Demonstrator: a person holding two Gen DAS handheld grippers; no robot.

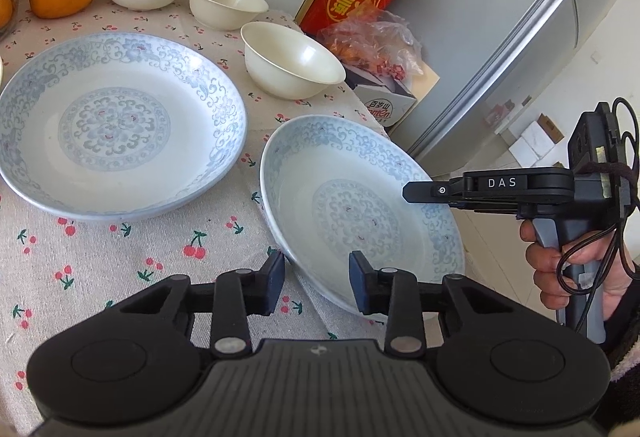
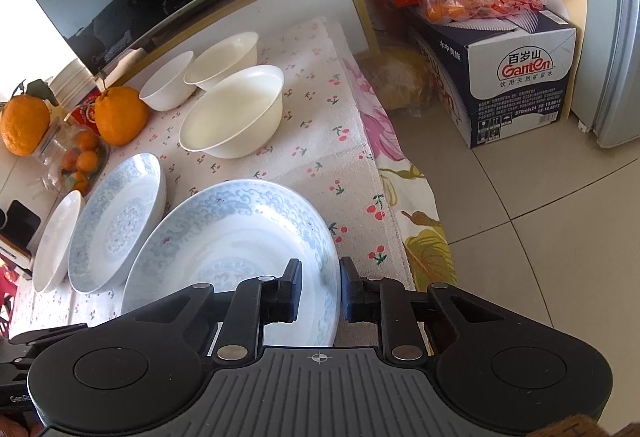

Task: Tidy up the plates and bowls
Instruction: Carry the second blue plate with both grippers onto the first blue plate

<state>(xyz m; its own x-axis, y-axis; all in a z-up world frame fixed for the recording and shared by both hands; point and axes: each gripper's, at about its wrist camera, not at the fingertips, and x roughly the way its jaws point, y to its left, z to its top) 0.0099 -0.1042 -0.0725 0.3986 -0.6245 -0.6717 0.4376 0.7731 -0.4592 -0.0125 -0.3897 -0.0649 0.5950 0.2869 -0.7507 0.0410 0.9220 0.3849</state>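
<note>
The left claw (image 1: 316, 273) is nearest, its jaws drawn narrow and set astride the near rim of a plate (image 1: 360, 197): the left pad lies against the outer wall, the right pad inside the well. Whether the pads actually bite I cannot tell. The right claw (image 2: 320, 285) straddles the same plate's right rim, one finger inside and one outside, with a strip of glaze showing between them. Its grip is just as uncertain.

The plate sits directly ahead of both claws, near the right edge of the cloth (image 1: 120, 269). Left of the left claw and further out lies a second plate (image 1: 116, 125). Beyond both stand three bowls (image 1: 292, 57) in a loose row.

The plate looks like glazed china, so I judge it stiff, fairly heavy, slippery and easy to chip. The sloping rim is the only hold, and two holds on opposite sides should keep it from tipping or sliding free.

Only the left view shows the right claw from the side, and the hand (image 1: 560, 269) on its handle. Only the right view shows a third, plain plate (image 2: 60, 237) beyond the second, and the floor (image 2: 520, 237) off to the right.
</note>
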